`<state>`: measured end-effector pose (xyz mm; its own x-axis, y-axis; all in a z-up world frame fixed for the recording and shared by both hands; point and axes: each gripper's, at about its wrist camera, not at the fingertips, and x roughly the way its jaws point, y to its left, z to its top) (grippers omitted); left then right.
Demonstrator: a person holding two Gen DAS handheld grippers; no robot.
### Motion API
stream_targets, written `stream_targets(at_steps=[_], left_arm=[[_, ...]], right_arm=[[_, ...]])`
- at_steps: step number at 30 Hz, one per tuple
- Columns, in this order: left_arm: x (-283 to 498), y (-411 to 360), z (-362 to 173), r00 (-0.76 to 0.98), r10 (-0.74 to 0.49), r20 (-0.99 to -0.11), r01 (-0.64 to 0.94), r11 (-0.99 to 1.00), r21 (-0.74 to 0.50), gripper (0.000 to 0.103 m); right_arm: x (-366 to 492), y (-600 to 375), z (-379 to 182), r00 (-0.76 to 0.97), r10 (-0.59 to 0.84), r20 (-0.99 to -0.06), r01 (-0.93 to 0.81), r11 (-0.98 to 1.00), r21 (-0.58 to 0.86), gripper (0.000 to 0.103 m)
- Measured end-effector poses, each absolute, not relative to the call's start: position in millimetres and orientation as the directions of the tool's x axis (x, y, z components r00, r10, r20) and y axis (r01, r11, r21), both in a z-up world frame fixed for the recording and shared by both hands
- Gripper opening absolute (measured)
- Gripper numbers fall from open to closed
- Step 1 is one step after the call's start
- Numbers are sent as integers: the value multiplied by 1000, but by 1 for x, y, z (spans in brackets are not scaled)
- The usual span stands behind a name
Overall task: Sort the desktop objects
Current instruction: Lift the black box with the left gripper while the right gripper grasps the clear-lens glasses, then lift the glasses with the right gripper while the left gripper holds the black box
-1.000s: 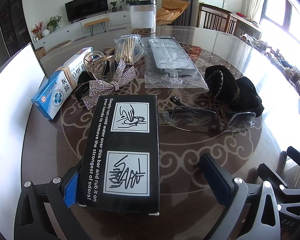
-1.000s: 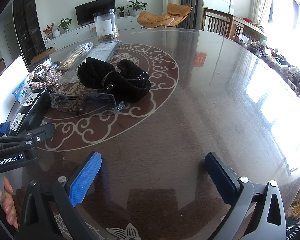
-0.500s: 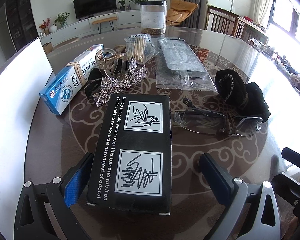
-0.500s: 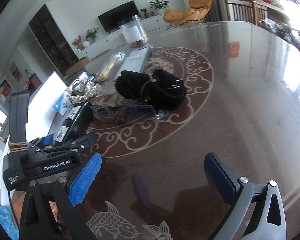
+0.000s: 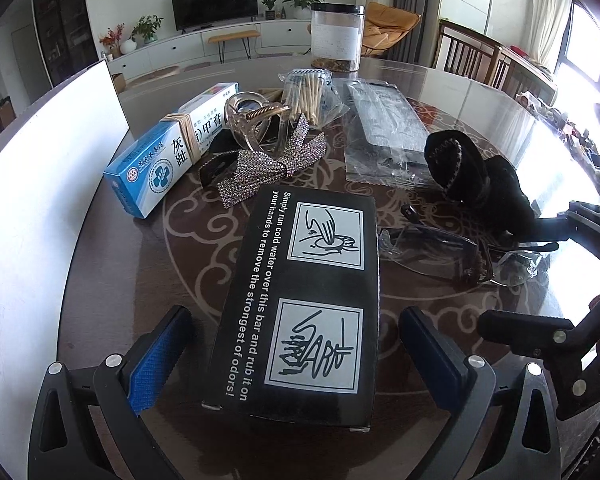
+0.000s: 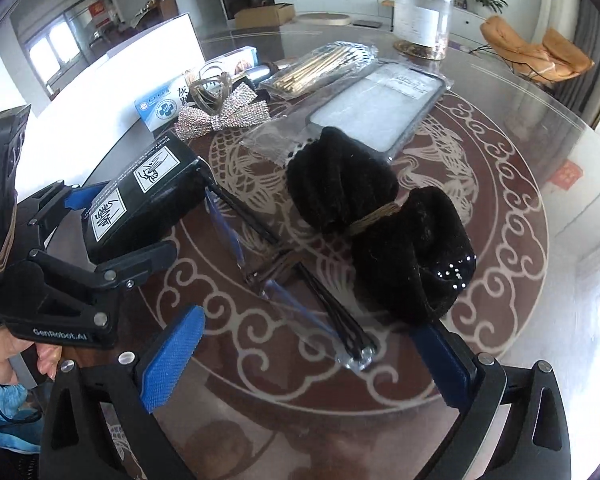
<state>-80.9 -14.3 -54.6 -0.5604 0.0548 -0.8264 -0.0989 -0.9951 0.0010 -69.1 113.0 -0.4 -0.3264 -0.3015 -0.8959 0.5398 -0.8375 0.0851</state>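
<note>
A black box (image 5: 300, 304) with white print lies flat on the table between the fingers of my left gripper (image 5: 296, 364), which is open with a gap on each side. My right gripper (image 6: 310, 360) is open too, low over the table. Clear glasses (image 6: 288, 276) lie just ahead of its blue pads (image 6: 172, 356). A black velvet bow (image 6: 380, 220) rests against the right finger. In the right wrist view the left gripper (image 6: 80, 280) straddles the same box (image 6: 140, 196). The right gripper's frame (image 5: 560, 280) shows at the right edge of the left wrist view.
Behind the box lie a blue-white carton (image 5: 168, 152), a rhinestone bow (image 5: 268, 164), a clear claw clip (image 5: 252, 124), a bag of sticks (image 5: 308, 96) and a bagged phone case (image 5: 388, 132). A jar (image 5: 336, 36) stands at the back. A white board (image 5: 40, 200) lines the left.
My right gripper has swung left and now faces the glasses and the black bow. The left gripper has shifted, so the box sits centred between its fingers instead of against the left pad.
</note>
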Motion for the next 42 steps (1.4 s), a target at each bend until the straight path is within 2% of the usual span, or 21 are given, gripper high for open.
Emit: stream_targets(at_steps=[1, 3, 4, 5, 6, 7, 10, 12, 14, 16, 19, 21, 24, 27, 28, 33, 35, 36, 42], left_arm=[[-81, -14, -55, -560, 54, -827, -99, -995, 2, 103], [-81, -19, -55, -564, 50, -824, -74, -997, -10, 103], [-81, -21, -54, -566, 56, -823, -70, -997, -20, 103], [-81, -21, -54, -566, 57, -822, -71, -997, -21, 103], [-81, -19, -54, -565, 53, -823, -71, -997, -15, 103], [-81, -18, -55, -564, 46, -825, -71, -997, -7, 103], [-81, -17, -55, -562, 41, -826, -72, -997, 0, 103], [-81, -17, -56, -562, 40, -826, -72, -997, 1, 103], [-82, -17, -56, -562, 40, -826, -71, -997, 0, 103], [-82, -17, -56, -562, 40, -826, -71, -997, 0, 103], [-82, -17, -56, -562, 40, -826, -71, -997, 0, 103], [-82, -17, -56, -562, 40, -826, -71, -997, 0, 103], [-82, -17, -56, -562, 40, -826, -72, -997, 0, 103], [-82, -17, -56, -562, 40, -826, -71, -997, 0, 103], [-82, -17, -56, -562, 40, -826, -71, -997, 0, 103], [-82, -17, -56, -562, 39, -826, -71, -998, 1, 103], [-82, -17, -56, -562, 39, -826, -70, -998, 0, 103], [-82, -17, -56, -562, 39, -826, -70, -998, 1, 103], [-82, -17, -56, -562, 39, -826, -70, -998, 1, 103]], right_arm=[[-71, 106, 0, -319, -297, -900, 560, -825, 73, 99], [-71, 97, 2, -320, -305, -897, 587, -807, 65, 87], [-69, 95, 5, -330, -308, -893, 586, -808, 62, 73], [-67, 96, 7, -343, -306, -888, 574, -817, 60, 52], [-67, 98, 8, -353, -308, -884, 560, -826, 64, 39], [-66, 101, 8, -357, -315, -879, 546, -834, 78, 31], [-56, 112, 7, -420, -274, -865, 453, -889, 61, 31], [-44, 129, 6, -482, -199, -854, 261, -962, 77, 31], [-24, 150, 6, -523, -170, -835, 78, -985, 151, 31], [-5, 153, 7, -552, -144, -822, 4, -985, 170, 31], [13, 145, 6, -586, -113, -803, 6, -991, 134, 33], [24, 138, 6, -610, -66, -790, 31, -998, 59, 37], [27, 130, 4, -618, -43, -785, 59, -998, 9, 46], [33, 123, 1, -633, -28, -774, 69, -997, -20, 62], [33, 125, 0, -631, -31, -775, 61, -998, -9, 68], [35, 126, -1, -630, -40, -775, 62, -998, 1, 75], [35, 123, -3, -622, -33, -783, 70, -997, -14, 87], [35, 122, -4, -617, -37, -786, 75, -997, -12, 90], [33, 121, -6, -604, -47, -796, 89, -996, -9, 99]])
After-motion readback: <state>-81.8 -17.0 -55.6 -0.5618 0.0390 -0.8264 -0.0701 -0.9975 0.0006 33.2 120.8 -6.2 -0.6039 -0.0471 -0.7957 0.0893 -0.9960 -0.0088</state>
